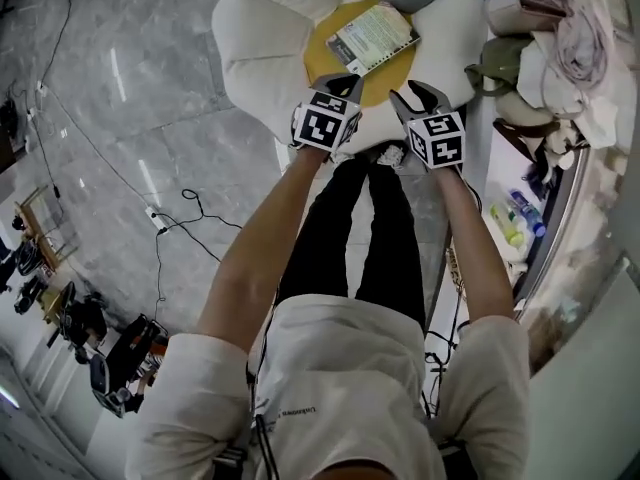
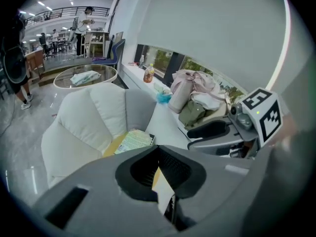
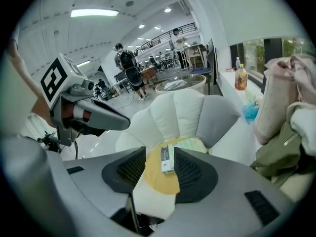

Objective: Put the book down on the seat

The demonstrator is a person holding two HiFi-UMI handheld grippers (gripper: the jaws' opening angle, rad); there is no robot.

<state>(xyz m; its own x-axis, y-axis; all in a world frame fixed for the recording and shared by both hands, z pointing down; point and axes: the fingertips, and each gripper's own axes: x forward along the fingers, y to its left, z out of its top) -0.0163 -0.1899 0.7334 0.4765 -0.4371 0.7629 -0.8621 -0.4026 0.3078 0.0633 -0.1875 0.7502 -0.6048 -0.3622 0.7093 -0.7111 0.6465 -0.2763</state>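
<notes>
So, only the head view showed the whole setup: the person's black trousers [image 1: 350, 248] below, both tools held out over a white petal-shaped chair [image 1: 262, 38], and a pile of clothes [image 1: 560, 38] on the ledge to the right. The book [image 1: 375, 36] lay flat on the chair's round yellow seat [image 1: 328, 60], sitting at an angle, and neither tool touched it. The left gripper view gave what the top shot couldn't: the left gripper [image 1: 349, 84] had its pads pinched together at the tips with nothing caught between them. It also showed a round glass table [image 2: 84, 77] and a bottle [image 2: 148, 74] on the sill. Over in the right gripper view, the right gripper [image 1: 419, 95] had its pads spread apart and empty, with the book showing through the gap. The book itself had a pale green cover with small print I couldn't read, and a dark-and-white strip along one edge.
</notes>
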